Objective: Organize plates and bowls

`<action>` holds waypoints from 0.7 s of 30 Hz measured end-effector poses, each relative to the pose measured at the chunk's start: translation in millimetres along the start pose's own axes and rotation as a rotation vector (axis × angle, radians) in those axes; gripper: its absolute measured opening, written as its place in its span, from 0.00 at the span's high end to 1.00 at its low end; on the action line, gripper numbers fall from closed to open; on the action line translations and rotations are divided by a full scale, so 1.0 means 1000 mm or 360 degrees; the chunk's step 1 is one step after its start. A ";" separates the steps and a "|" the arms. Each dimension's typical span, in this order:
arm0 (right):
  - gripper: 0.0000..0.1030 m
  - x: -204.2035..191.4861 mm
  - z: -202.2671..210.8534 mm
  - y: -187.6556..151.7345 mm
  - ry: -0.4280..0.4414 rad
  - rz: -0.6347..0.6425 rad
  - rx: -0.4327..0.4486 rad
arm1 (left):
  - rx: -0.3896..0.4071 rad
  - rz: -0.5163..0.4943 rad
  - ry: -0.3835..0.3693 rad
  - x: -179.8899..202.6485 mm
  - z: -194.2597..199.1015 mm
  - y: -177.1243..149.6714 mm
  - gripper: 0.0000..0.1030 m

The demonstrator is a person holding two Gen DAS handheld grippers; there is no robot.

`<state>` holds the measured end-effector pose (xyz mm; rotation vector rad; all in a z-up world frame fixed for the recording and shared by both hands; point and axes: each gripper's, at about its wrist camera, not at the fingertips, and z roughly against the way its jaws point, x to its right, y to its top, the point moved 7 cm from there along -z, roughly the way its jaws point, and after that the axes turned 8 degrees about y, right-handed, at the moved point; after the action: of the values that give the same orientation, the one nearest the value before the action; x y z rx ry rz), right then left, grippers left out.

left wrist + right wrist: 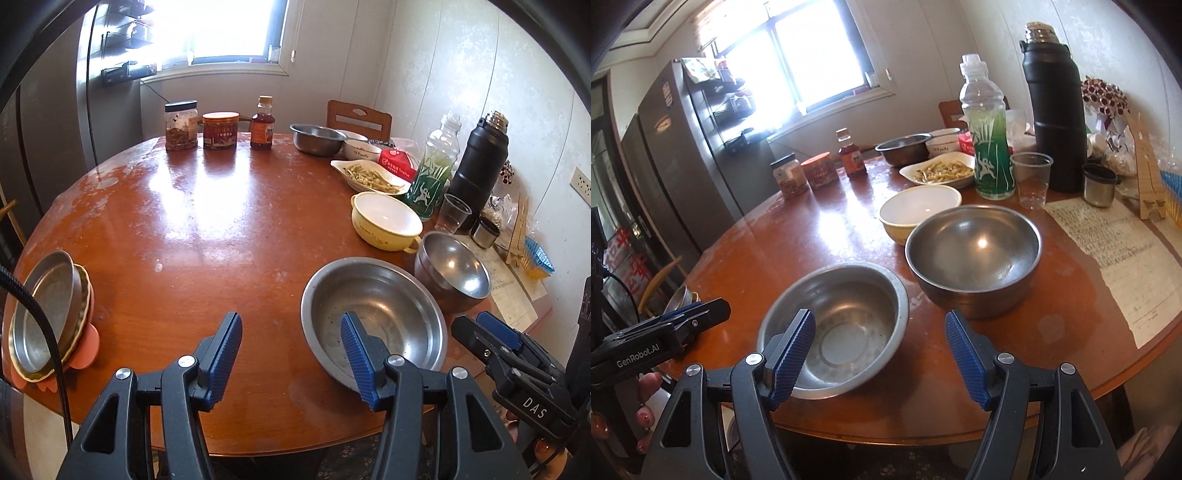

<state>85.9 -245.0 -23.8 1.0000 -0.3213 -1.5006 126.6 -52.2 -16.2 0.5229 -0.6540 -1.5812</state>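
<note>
"DAS" on right claw [496, 334] body; "GenRobot.AI" on left claw [698, 314] body; "Family" on white bowl [945, 144]. Paper sheet [1123, 254] handwriting illegible.

On the round wooden counter [746, 251] we see a wide, shallow steel bowl [836, 328] upright near the front edge, a deeper steel bowl [973, 258] just beside it, a cream bowl [918, 210] behind, and stacked plates [44, 314] at far left.

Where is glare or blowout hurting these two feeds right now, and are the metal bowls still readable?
Left wrist view: window blown white, broad glare streaks on the round wooden table; wide shallow steel bowl readable. Right wrist view: window also blown out, a small hotspot inside the deep steel bowl, rims sharp; fisheye bends the edges in both.
</note>
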 end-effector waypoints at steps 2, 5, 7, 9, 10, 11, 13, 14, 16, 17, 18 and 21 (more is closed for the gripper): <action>0.28 0.003 -0.005 -0.002 -0.0005 -0.0010 -0.0016 | -0.0024 -0.0009 -0.0002 0.002 -0.006 -0.002 0.46; 0.28 0.008 -0.012 -0.005 -0.0013 -0.0027 -0.0038 | -0.0064 -0.0022 -0.0016 0.007 -0.018 -0.004 0.46; 0.28 0.010 -0.017 -0.007 -0.0022 -0.0025 -0.0055 | -0.0089 -0.0029 -0.0024 0.009 -0.026 -0.005 0.46; 0.30 0.011 -0.020 -0.008 -0.0030 -0.0012 -0.0057 | -0.0114 -0.0030 -0.0039 0.012 -0.034 -0.005 0.46; 0.35 0.011 -0.022 -0.009 -0.0037 -0.0003 -0.0058 | -0.0124 -0.0032 -0.0050 0.013 -0.037 -0.006 0.46; 0.39 0.010 -0.024 -0.009 -0.0043 0.0007 -0.0059 | -0.0133 -0.0033 -0.0053 0.014 -0.040 -0.006 0.46; 0.53 0.010 -0.028 -0.009 -0.0037 0.0020 -0.0063 | -0.0153 -0.0038 -0.0060 0.016 -0.048 -0.007 0.46; 0.55 0.010 -0.030 -0.010 -0.0035 0.0026 -0.0069 | -0.0164 -0.0038 -0.0063 0.017 -0.052 -0.008 0.46; 0.58 0.009 -0.034 -0.012 -0.0030 0.0038 -0.0077 | -0.0174 -0.0033 -0.0072 0.018 -0.058 -0.007 0.46; 0.60 0.008 -0.035 -0.012 -0.0027 0.0044 -0.0074 | -0.0181 -0.0033 -0.0073 0.019 -0.061 -0.007 0.46; 0.62 0.008 -0.037 -0.012 -0.0024 0.0051 -0.0073 | -0.0191 -0.0037 -0.0072 0.019 -0.065 -0.008 0.46; 0.66 0.005 -0.042 -0.011 -0.0034 0.0073 -0.0079 | -0.0192 -0.0035 -0.0077 0.021 -0.073 -0.007 0.46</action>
<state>109.6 -232.5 -58.0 0.9320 -0.3189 -1.4720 168.2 -80.0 -73.3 0.4047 -0.5864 -1.6471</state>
